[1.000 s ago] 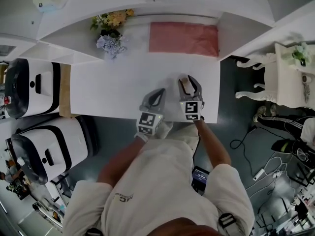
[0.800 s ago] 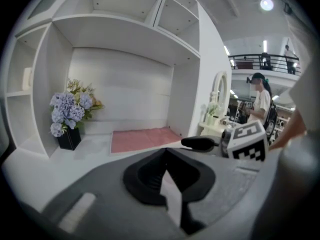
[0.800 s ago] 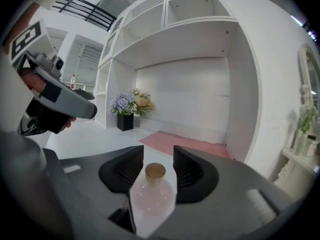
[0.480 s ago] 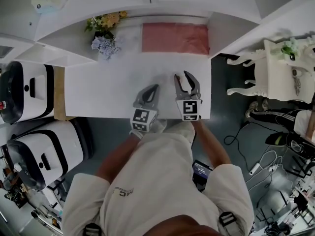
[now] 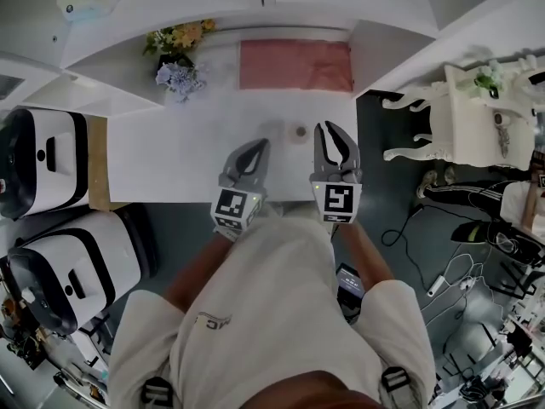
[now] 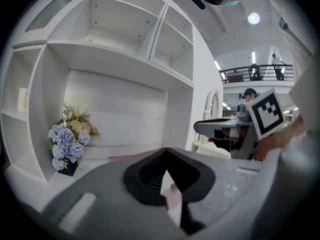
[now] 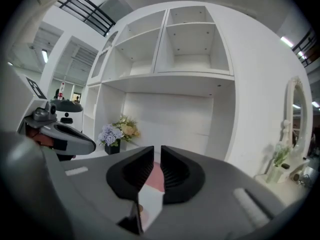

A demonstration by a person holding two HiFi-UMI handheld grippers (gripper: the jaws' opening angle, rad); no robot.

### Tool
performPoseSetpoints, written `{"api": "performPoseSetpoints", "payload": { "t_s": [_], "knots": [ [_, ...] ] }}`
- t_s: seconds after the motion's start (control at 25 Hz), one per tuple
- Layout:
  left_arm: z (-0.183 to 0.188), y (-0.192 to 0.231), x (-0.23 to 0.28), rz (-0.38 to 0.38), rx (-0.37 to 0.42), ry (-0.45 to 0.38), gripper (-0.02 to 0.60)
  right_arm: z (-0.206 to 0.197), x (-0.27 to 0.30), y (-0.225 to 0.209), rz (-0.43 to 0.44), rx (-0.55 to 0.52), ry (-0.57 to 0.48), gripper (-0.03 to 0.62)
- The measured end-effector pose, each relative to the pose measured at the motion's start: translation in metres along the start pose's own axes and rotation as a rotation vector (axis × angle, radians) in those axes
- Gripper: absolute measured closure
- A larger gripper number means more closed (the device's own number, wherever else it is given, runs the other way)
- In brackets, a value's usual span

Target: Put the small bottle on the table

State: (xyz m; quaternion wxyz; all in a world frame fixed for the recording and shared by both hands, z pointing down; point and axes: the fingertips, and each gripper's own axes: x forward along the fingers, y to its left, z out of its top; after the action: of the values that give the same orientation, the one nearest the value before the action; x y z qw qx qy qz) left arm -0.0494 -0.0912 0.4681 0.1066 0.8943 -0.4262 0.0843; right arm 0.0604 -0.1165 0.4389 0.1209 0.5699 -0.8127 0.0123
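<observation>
The small bottle stands upright on the white table, seen from above as a small round brownish cap. My right gripper hovers just to its right, apart from it. Its jaws are closing, with a narrow gap left and nothing between them, as the right gripper view also shows. My left gripper rests to the left of the bottle, shut and empty, its tips meeting in the left gripper view.
A pink cloth lies at the back of the table, and a flower bunch stands at the back left. White shelves rise behind. White-and-black machines stand to the left, and a white chair to the right.
The right gripper has let go of the bottle, drawn back toward the person, and its jaws have narrowed. The bottle now stands free on the table. The left gripper has hardly moved.
</observation>
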Motion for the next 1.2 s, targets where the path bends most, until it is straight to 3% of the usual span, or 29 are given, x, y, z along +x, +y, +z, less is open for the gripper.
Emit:
{"api": "performPoseSetpoints", "payload": {
  "t_s": [0.12,0.52,1.2],
  "knots": [
    [0.024,-0.002,-0.009,-0.009,-0.025,-0.035,0.581,0.014,-0.013,-0.006,-0.017,0.028,-0.002,0.569],
    [0.083,-0.018,-0.035,-0.068,-0.051,-0.112,0.581,0.068,-0.06,-0.01,-0.032,0.032,-0.067,0.582],
    [0.106,-0.026,-0.061,-0.09,-0.065,-0.157,0.581,0.09,-0.096,0.003,-0.015,0.1,-0.121,0.592]
  ]
}}
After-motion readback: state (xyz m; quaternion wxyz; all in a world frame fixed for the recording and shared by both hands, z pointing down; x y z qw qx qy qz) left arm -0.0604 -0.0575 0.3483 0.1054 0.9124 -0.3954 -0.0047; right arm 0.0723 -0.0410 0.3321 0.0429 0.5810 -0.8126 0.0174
